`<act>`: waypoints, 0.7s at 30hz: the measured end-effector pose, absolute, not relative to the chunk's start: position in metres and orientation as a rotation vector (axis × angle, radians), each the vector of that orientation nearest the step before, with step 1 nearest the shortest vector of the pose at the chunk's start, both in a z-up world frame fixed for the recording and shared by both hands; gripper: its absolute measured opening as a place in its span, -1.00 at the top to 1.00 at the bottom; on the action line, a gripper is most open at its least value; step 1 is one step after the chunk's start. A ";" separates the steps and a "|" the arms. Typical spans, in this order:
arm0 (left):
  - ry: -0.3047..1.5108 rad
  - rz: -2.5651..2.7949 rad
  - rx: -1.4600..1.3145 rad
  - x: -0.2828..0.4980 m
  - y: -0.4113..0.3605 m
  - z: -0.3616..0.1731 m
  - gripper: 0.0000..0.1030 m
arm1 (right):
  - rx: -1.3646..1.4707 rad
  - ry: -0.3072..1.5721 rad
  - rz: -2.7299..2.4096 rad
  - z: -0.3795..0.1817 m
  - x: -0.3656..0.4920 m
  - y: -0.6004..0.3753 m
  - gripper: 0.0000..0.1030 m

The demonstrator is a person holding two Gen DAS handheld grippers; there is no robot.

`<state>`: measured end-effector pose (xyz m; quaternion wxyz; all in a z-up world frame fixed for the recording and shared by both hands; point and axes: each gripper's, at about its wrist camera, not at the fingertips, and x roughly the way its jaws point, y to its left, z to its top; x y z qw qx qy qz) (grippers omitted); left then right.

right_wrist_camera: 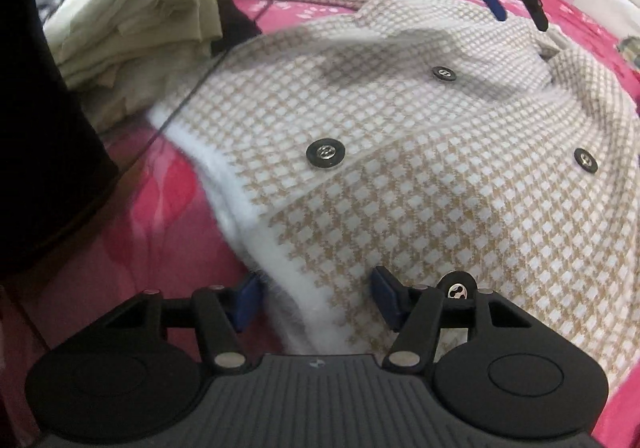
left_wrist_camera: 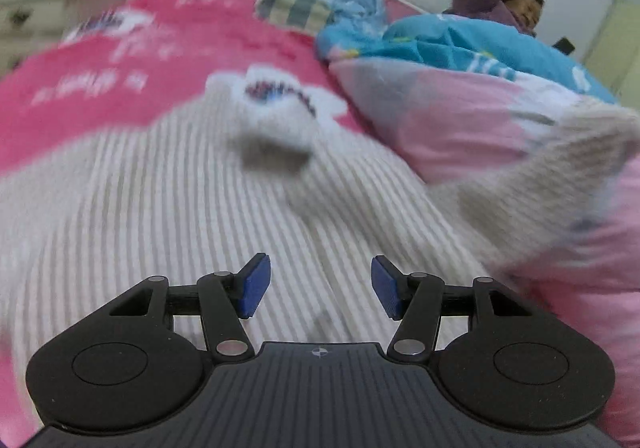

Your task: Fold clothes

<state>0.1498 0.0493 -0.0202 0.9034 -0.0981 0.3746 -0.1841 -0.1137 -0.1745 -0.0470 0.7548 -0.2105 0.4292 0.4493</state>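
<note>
Right claw (right_wrist_camera: pixel 316 298) astride checked jacket (right_wrist_camera: pixel 420 175) hem, pads not yet pinching; left claw (left_wrist_camera: pixel 320 288) apart, empty. Risk: grabbing one layer only, fold skews on bed (right_wrist_camera: pixel 132 248).

The cardigan (right_wrist_camera: pixel 420 151) lies spread on the bed (right_wrist_camera: pixel 132 248). A pile of folded clothes (right_wrist_camera: pixel 132 27) sits just beyond its left edge. The right claw (right_wrist_camera: pixel 316 300) straddles the cardigan's near hem; the left claw (right_wrist_camera: pixel 516 7) hangs over its far collar.

Left claw (left_wrist_camera: pixel 321 290) gapes wide; right claw (right_wrist_camera: pixel 316 298) points steeply down, jaws apart.
</note>
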 end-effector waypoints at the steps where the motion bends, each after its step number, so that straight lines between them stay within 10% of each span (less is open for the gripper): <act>1: 0.772 -0.382 -0.194 0.165 0.049 -0.025 -0.09 | -0.433 0.945 0.979 -0.049 -0.110 -0.173 -0.16; 15: 0.762 -0.560 -0.153 0.257 0.014 -0.061 -0.27 | -0.229 1.023 0.983 -0.053 -0.086 -0.181 -0.05; 21: 0.803 -0.619 -0.269 0.267 0.015 -0.074 0.27 | -0.140 1.023 1.030 -0.045 -0.083 -0.189 0.65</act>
